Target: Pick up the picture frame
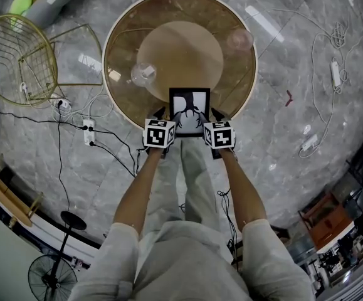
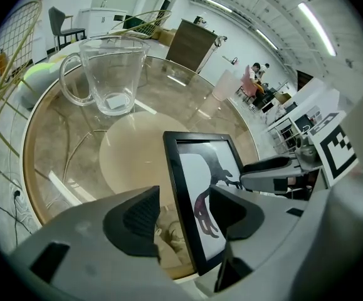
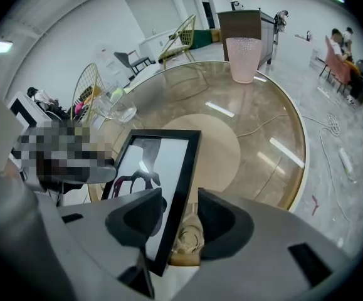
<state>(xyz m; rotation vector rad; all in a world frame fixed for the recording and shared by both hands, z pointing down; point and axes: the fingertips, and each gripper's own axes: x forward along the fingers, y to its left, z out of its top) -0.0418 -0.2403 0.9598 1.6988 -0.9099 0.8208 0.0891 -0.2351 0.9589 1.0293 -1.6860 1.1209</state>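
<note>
A black picture frame (image 1: 189, 108) with a dark tree-like print sits at the near edge of the round glass table (image 1: 121, 55). My left gripper (image 1: 163, 114) straddles the frame's left border (image 2: 176, 187), one pad behind it and one over the print. A gap shows beside the border. My right gripper (image 1: 215, 114) straddles the frame's right border (image 3: 180, 187) the same way, with a shoe visible through the gap. Both are open. The frame's lower end reaches past the table edge over the gripper bodies. I cannot tell what it rests on.
A clear glass mug (image 1: 142, 74) and a pink tumbler (image 1: 239, 41) stand farther back on the table. A gold wire chair (image 1: 18, 58) is at the left. Power strips and cables (image 1: 87, 130) lie on the floor, with a fan (image 1: 52, 274) beside my legs.
</note>
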